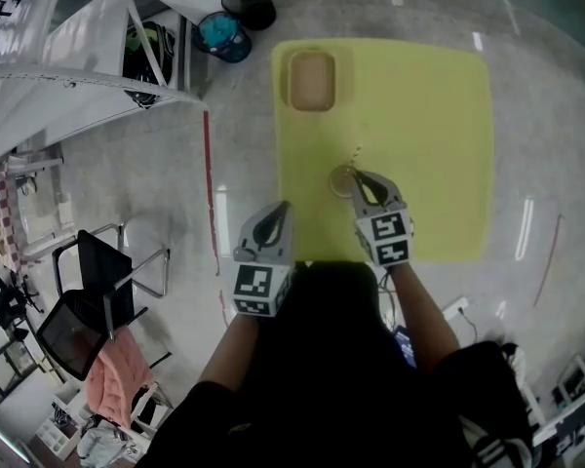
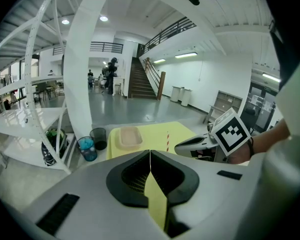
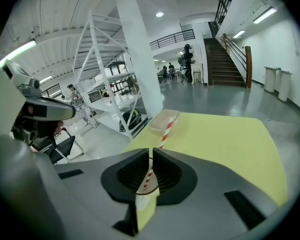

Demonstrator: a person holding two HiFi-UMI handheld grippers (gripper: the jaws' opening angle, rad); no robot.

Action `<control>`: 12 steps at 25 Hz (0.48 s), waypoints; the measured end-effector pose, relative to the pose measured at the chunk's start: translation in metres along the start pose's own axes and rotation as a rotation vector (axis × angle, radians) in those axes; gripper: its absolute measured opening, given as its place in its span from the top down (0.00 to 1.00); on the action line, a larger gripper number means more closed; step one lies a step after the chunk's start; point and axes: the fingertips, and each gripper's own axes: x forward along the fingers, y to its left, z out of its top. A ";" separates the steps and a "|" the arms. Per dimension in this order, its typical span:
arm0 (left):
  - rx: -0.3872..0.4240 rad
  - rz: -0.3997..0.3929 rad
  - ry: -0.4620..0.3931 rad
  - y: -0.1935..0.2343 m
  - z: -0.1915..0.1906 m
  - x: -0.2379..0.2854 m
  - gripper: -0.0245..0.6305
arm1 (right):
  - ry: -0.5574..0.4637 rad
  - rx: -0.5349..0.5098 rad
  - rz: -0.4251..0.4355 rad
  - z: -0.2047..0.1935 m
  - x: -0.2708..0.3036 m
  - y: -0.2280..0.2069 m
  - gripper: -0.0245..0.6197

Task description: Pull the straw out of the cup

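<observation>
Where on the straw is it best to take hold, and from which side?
Grip the straw on its striped shaft just above the cup rim, coming from the person's side, one jaw on each flank. It is thin and leans away out of the cup, so that part stands free. The right hand-held gripper is shut on it there.

Open yellow mat (image 1: pixel 439 115) beyond cup (image 1: pixel 342 181); tray (image 1: pixel 312 79) far left

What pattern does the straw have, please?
The straw has red-and-white stripes; the right gripper view shows it best.
</observation>
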 end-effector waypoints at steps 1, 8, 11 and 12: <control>-0.001 0.002 -0.001 0.001 0.000 -0.001 0.89 | 0.003 0.007 0.000 -0.001 0.001 -0.001 0.93; -0.005 0.019 0.004 0.008 -0.002 -0.004 0.89 | 0.028 0.053 0.009 -0.007 0.009 -0.011 0.92; -0.002 0.023 0.004 0.009 -0.002 -0.005 0.89 | 0.045 0.061 0.028 -0.010 0.013 -0.011 0.77; -0.003 0.023 0.004 0.009 -0.002 -0.006 0.89 | 0.044 0.059 0.031 -0.010 0.014 -0.011 0.77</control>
